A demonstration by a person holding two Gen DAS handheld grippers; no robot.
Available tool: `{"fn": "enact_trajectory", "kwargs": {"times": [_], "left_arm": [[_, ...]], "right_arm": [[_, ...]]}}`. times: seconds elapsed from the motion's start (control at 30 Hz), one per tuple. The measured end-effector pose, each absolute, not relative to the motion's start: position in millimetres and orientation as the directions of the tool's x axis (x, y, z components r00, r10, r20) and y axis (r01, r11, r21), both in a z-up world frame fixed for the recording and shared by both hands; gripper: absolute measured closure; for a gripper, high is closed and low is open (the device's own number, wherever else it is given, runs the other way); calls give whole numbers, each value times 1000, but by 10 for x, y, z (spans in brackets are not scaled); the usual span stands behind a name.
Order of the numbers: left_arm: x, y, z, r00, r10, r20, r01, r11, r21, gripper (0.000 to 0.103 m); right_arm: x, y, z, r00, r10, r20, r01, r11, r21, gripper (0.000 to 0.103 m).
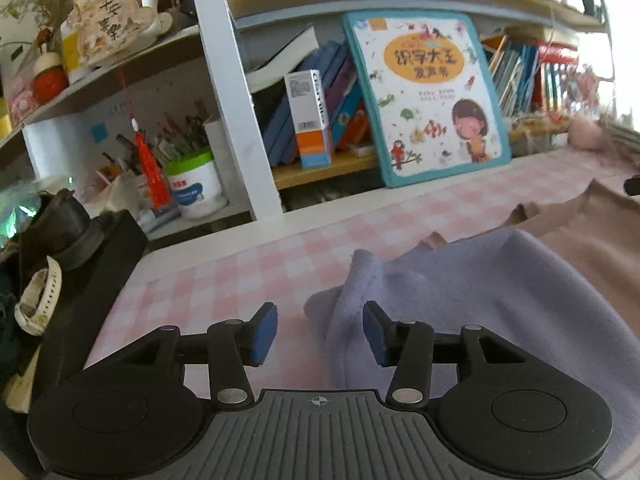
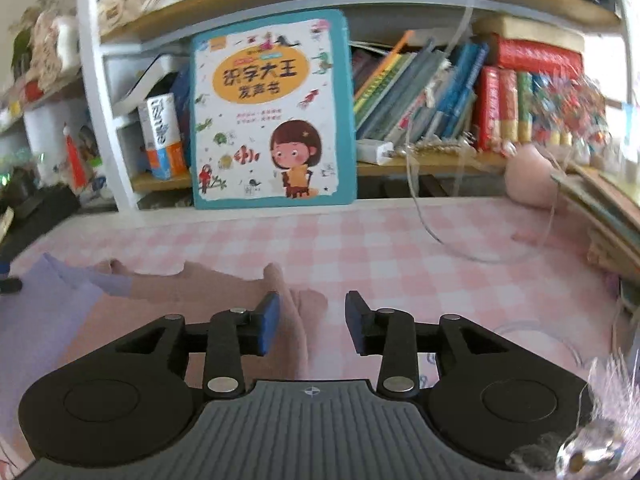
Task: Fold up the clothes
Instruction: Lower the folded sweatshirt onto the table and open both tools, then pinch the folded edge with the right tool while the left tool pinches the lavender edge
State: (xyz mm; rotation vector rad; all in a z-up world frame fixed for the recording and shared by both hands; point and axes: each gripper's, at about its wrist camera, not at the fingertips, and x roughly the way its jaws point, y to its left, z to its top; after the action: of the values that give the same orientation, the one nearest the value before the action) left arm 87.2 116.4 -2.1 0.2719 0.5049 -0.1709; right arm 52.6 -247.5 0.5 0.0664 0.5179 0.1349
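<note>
On the pink-checked table (image 1: 248,256), in front of the picture book (image 1: 424,92), lies the garment: lilac cloth (image 1: 460,280) doubled over a dusty-pink layer (image 1: 592,232), soft fleece-like knit, wrinkled at the edges. Long axis runs side to side along the book's shelf line. Left tool (image 1: 320,330): jaws partly apart, a raised lilac corner fold standing between the pads and brushing the right-side one; nothing clamped. Right tool (image 2: 312,322): jaws partly apart too, a pinched-up ridge of the pink layer (image 2: 296,308) just beside its left pad, mostly in the gap, not gripped. Each tool sits at its own end of the cloth, lilac end nearer the left hand, pink end nearer the right. Judgement: both corners look let go, so one fold seems laid; next pickup would be along the near edge. A clear cable loop (image 2: 472,240) lies right of the pink end, apart from it.
</note>
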Motion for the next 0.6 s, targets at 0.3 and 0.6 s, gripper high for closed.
{"fn": "enact_trajectory", "kwargs": {"times": [0.3,0.6], "left_arm": [[1140,1371,-175,798,-103,-594,163,986,48,103],[1021,1571,-171,848,-77,-524,89,996,-3,97]], "right_arm": [[733,-2519,-158,810,199,-552,-138,979,151,97],[713,-2698,-209,806,262,-531,-118,950,289,97]]}}
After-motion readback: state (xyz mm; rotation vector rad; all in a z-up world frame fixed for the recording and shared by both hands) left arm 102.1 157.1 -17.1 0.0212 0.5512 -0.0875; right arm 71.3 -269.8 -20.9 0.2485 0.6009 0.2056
